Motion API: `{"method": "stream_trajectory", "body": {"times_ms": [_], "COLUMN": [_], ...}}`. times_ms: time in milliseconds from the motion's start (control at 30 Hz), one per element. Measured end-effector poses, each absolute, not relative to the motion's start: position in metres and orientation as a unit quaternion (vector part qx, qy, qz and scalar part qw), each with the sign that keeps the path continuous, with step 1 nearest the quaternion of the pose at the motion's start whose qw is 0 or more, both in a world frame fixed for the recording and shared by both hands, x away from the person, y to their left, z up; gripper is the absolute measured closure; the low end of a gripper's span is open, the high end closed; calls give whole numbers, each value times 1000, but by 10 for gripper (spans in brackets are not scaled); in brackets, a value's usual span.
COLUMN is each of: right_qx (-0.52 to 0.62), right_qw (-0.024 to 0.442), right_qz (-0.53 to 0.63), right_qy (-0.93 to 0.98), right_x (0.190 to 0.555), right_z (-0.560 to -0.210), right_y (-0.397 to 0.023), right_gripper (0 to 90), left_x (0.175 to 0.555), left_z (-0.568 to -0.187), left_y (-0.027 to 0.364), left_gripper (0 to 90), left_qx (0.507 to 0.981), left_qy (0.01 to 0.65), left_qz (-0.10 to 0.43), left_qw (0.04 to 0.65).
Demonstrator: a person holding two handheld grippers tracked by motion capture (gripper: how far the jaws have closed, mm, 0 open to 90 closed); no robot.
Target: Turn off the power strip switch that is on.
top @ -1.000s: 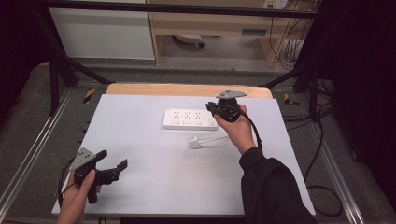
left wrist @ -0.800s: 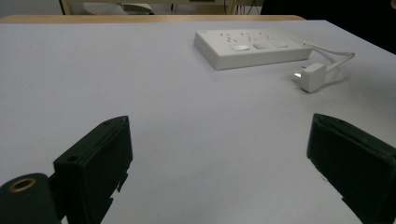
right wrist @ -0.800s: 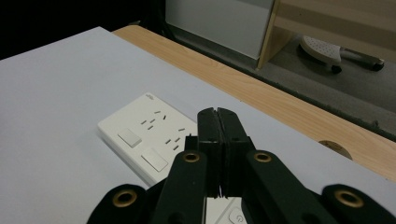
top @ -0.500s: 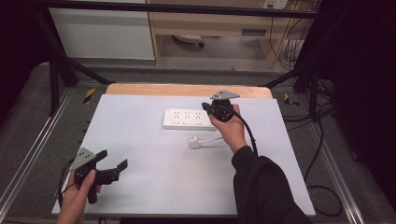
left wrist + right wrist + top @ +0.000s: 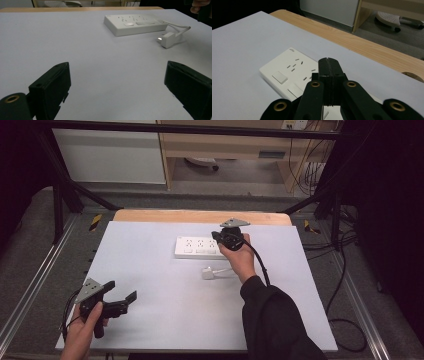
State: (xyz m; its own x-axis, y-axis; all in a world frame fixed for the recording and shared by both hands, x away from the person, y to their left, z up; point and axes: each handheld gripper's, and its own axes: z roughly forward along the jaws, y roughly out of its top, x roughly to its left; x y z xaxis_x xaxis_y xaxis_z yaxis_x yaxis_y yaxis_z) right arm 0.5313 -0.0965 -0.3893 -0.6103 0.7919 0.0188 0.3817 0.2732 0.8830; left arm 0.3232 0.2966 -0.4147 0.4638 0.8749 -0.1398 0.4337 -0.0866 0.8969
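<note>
A white power strip [image 5: 196, 247] [image 5: 135, 23] [image 5: 287, 72] lies flat at the far middle of the white table [image 5: 165, 320]. A white plug [image 5: 207, 273] [image 5: 168, 39] on a short white cable [image 5: 178, 27] lies just in front of it. My right gripper [image 5: 219, 236] [image 5: 328, 61] hovers over the strip's right end, jaws shut together with nothing between them. My left gripper [image 5: 121, 290] [image 5: 117, 67] rests low at the front left, wide open and empty, pointing towards the strip.
A wooden strip [image 5: 200, 216] [image 5: 372, 50] borders the table's far edge. Beyond it stand a white cabinet [image 5: 110, 155] and a wooden shelf unit [image 5: 235, 145]. Metal rails [image 5: 30, 290] flank the table, and black cables [image 5: 345, 320] trail on the floor at right.
The right hand has shifted slightly left and lower over the strip's right end. The left hand has stayed put.
</note>
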Motion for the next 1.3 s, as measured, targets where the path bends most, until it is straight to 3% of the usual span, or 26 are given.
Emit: {"method": "stream_trajectory", "body": {"times_ms": [1300], "right_qx": [377], "right_qw": [209], "right_qz": [438], "right_qy": [789], "right_x": [535], "right_z": [-421], "right_y": [-57], "right_gripper": [900], "left_x": [323], "left_z": [-414], "left_y": [294], "left_gripper": [68], "left_qx": [708], "left_qy": [459], "left_qz": [227], "left_qw": [486]}}
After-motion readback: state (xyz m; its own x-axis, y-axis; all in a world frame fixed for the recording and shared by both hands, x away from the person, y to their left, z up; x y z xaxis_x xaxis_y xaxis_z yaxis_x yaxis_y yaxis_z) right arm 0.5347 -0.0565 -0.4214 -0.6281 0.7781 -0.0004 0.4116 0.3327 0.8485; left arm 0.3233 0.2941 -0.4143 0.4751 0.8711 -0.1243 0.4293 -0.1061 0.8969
